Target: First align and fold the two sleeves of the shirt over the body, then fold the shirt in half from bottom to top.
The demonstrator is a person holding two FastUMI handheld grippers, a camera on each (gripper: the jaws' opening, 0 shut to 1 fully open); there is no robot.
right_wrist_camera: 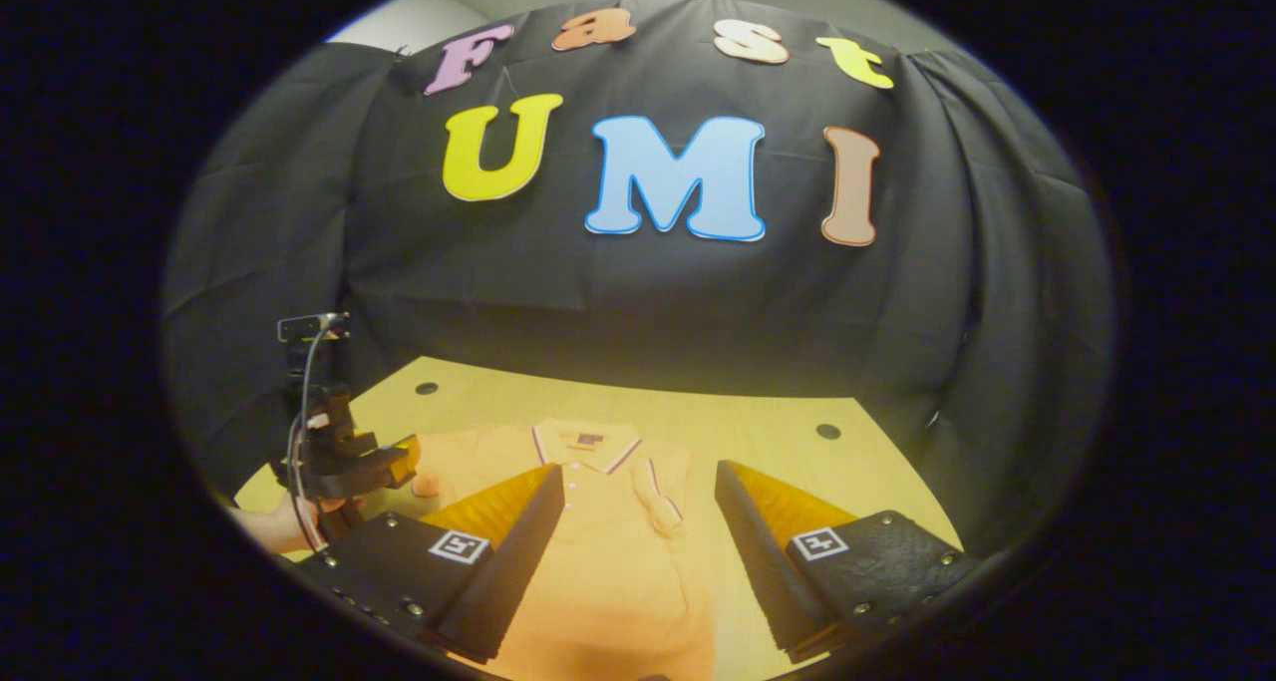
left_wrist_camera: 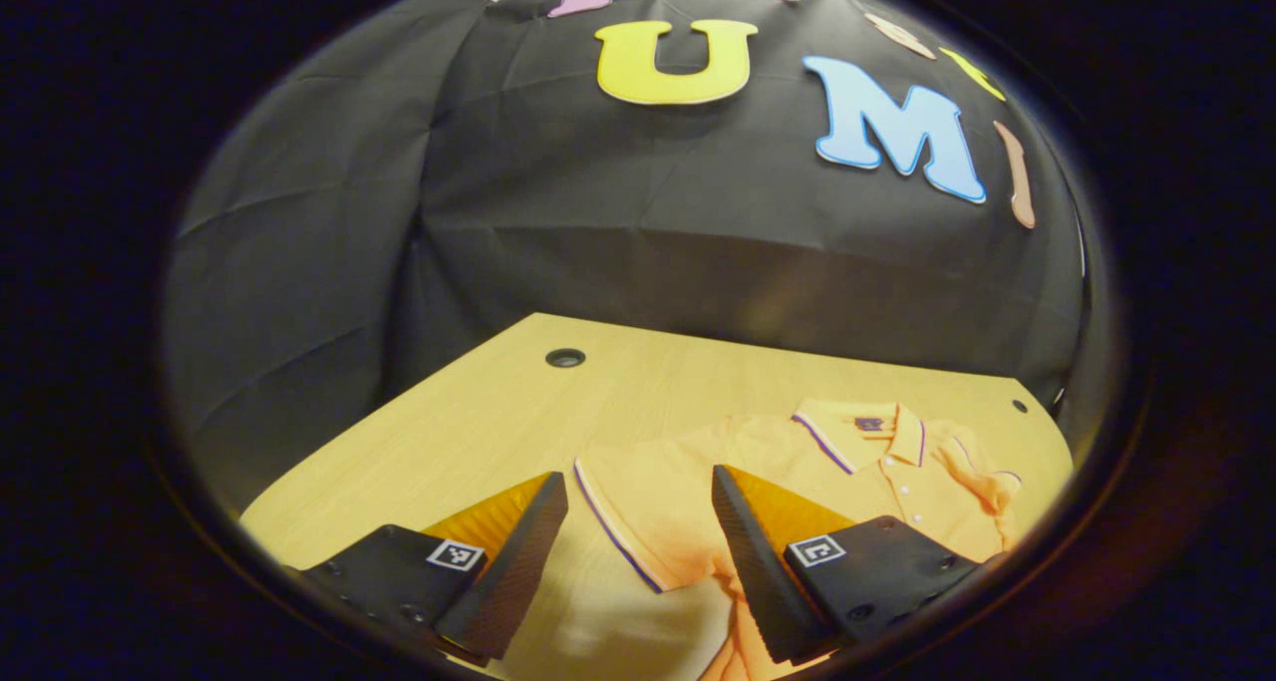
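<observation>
An orange polo shirt (left_wrist_camera: 797, 482) with purple-and-white trim lies flat on the wooden table (left_wrist_camera: 478, 422), collar toward the back wall. In the left gripper view its near sleeve (left_wrist_camera: 638, 507) spreads out flat, and my left gripper (left_wrist_camera: 638, 561) hovers open above that sleeve's hem. The far sleeve (left_wrist_camera: 982, 477) looks folded over the body. In the right gripper view the shirt (right_wrist_camera: 598, 551) lies below my right gripper (right_wrist_camera: 633, 561), which is open over the body with the folded sleeve (right_wrist_camera: 666, 497) just ahead. The left gripper (right_wrist_camera: 344, 462), held by a hand, shows at the left.
The table (right_wrist_camera: 778, 442) has round cable holes (left_wrist_camera: 565, 358) near its back corners (right_wrist_camera: 827, 431). Black cloth walls close it in behind and at the sides. Bare wood lies left of the shirt in the left gripper view.
</observation>
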